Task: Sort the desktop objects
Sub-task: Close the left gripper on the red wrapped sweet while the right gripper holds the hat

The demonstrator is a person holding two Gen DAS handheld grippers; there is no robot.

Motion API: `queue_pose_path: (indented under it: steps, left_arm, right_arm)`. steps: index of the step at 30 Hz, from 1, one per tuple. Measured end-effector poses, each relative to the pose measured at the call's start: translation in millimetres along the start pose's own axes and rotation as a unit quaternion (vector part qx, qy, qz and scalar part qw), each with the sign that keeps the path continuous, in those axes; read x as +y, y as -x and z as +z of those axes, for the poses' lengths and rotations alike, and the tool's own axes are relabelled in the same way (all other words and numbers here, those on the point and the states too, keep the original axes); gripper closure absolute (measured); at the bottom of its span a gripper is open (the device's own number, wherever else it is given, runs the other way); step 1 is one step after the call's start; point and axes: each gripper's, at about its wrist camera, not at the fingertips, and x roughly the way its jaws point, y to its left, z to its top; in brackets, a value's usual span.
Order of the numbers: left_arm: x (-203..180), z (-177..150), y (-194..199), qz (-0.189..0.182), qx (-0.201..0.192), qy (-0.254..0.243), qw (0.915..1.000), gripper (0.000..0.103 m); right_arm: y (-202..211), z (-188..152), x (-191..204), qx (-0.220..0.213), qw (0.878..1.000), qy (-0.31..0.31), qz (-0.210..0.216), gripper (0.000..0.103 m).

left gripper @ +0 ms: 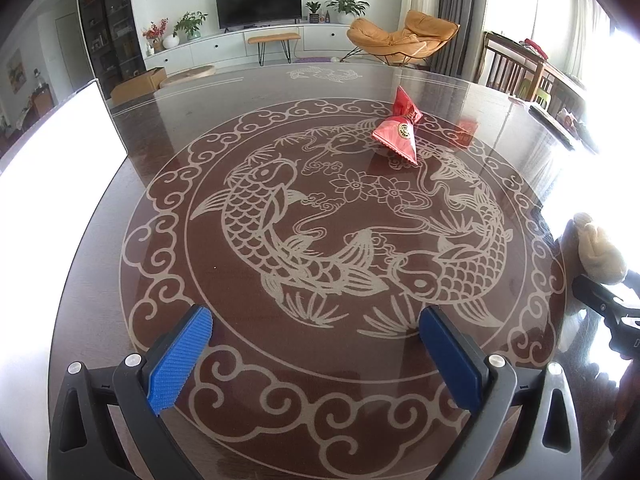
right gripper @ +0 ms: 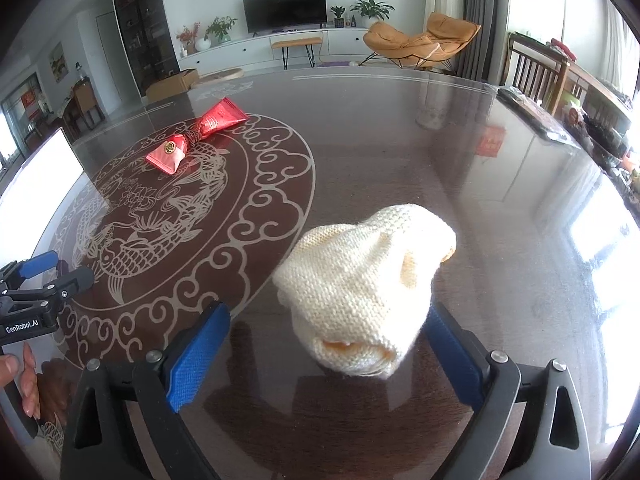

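Living-room furniture, a dark television [left gripper: 258, 3] and a tan lounge chair [left gripper: 402, 36], is seen beyond a glossy dark counter [right gripper: 400, 128] whose round centre is etched with pale koi and cloud scrolls. At the far left of the right wrist view a hand [right gripper: 24, 372] is wrapped around the handle of the left tool [left gripper: 316, 330], which is angled down at the counter with its ribbed blue pads [left gripper: 180, 360] spread wide and nothing between them. A red foil pouch [left gripper: 396, 130], pinched at the middle like a bow and bearing a small gold seal, lies on the etched circle, well apart from both tools. Further right, a cream knitted cloth [right gripper: 360, 280], soft and bunched into a rounded lump, rests on the plain counter between the wide-open pads of the right tool [right gripper: 326, 342]; whether the right pad touches it cannot be told.
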Motion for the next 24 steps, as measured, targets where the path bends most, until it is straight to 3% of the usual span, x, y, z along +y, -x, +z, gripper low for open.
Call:
queue_pose_path:
  steps: [4, 6, 11, 18, 24]
  left_arm:
    - [1, 1, 0, -0.007, 0.002, -0.006, 1.0, 0.0]
    - [-2, 11, -7, -0.026, 0.007, -0.038, 0.9989, 0.0]
    - [-18, 57, -35, -0.054, 0.042, -0.084, 0.9941, 0.0]
    - [-50, 117, -73, -0.07, 0.052, -0.112, 0.9899, 0.0]
    - [-74, 146, -93, -0.078, 0.037, -0.125, 0.9883, 0.0]
  right_arm:
    - [-4, -1, 3, 0.008, 1.0, 0.007, -0.015, 0.0]
    - [-6, -1, 6, 0.011, 0.999, 0.015, -0.026, 0.0]
    - [-6, -1, 5, 0.012, 1.0, 0.013, -0.023, 0.0]
    - [-2, -1, -2, 0.002, 1.0, -0.005, 0.0, 0.0]
    - [-5, 0, 6, 0.012, 1.0, 0.012, -0.024, 0.0]
